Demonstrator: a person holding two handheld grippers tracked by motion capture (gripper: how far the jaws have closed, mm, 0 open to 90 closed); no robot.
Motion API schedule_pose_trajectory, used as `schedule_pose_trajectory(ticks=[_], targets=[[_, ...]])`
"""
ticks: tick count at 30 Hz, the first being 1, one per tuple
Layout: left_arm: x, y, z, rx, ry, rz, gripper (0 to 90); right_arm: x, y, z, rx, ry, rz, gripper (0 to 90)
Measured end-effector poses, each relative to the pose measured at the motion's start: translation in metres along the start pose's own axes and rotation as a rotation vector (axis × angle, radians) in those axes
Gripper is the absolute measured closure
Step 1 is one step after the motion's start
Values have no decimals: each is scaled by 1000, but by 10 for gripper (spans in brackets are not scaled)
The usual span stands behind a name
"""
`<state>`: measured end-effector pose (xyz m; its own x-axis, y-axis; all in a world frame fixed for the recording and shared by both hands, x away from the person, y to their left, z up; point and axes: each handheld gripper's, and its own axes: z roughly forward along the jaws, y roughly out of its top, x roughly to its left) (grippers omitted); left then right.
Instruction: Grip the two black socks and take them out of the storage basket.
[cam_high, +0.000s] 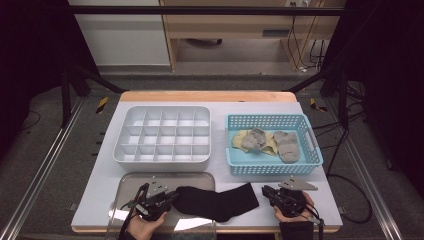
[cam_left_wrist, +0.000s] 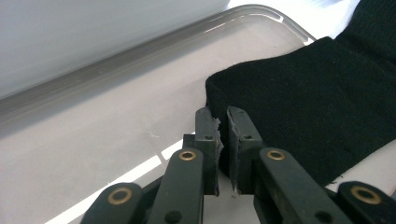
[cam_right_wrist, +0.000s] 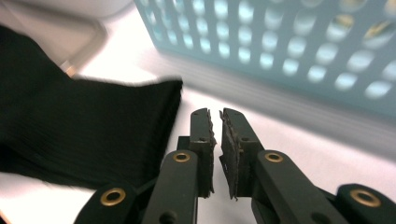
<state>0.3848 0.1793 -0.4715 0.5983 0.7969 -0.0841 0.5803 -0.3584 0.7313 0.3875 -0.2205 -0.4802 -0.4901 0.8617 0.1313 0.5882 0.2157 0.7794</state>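
Little done so far, by the look of it. Judging the job to be sorting socks into the white plastic compartment organiser (cam_high: 162, 108) at 11 o'clock on the table: no sock to be seen in any cell. Still to be dealt with, in the light blue perforated plastic basket (cam_high: 272, 167) at 2 o'clock: two grey socks (cam_high: 287, 145) and a pale yellow piece of fabric (cam_high: 240, 140).

In hand now: a long black ribbed sock (cam_high: 217, 201), lying flat at 6 o'clock, toe end over the clear plastic tray (cam_high: 165, 176), cuff end on the bare table towards 4 o'clock. Not yet folded or rolled, not yet lifted.

Left gripper (cam_high: 172, 196) at the sock's 9 o'clock end, jaws drawn to a narrow slit right at the fabric's corner in the left gripper view (cam_left_wrist: 223, 114); cannot tell whether clamping the cloth or merely touching it. Right gripper (cam_high: 265, 190) just beside the cuff at 3 o'clock, jaws a sliver apart and grasping nothing in the right gripper view (cam_right_wrist: 215, 114), sock edge (cam_right_wrist: 84, 135) clear of them.

Left to do, presumably: fold or roll this sock, place it in a cell, then repeat for the basket's contents.
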Motion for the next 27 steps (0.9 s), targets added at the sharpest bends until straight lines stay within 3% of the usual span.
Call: schedule_pose_trajectory(ticks=[4,8,11,13,17,23,27], targets=[[0,0,0,-1,1,-1,831,9,0,9,23,29,-41,817],[0,0,0,-1,1,0,830,21,3,9,-6,73,-86,804],[1,0,0,0,-1,-1,830,26,6,7,-37,123,-84,784],[0,0,0,-1,0,-1,830,27,6,9,-27,128,-91,766],[1,0,0,0,-1,-2,830,25,4,13,3,124,-61,737],[1,0,0,2,-5,-2,828,26,4,14,6,136,-47,720],[1,0,0,-1,-7,-7,828,23,1,19,23,139,-22,790]])
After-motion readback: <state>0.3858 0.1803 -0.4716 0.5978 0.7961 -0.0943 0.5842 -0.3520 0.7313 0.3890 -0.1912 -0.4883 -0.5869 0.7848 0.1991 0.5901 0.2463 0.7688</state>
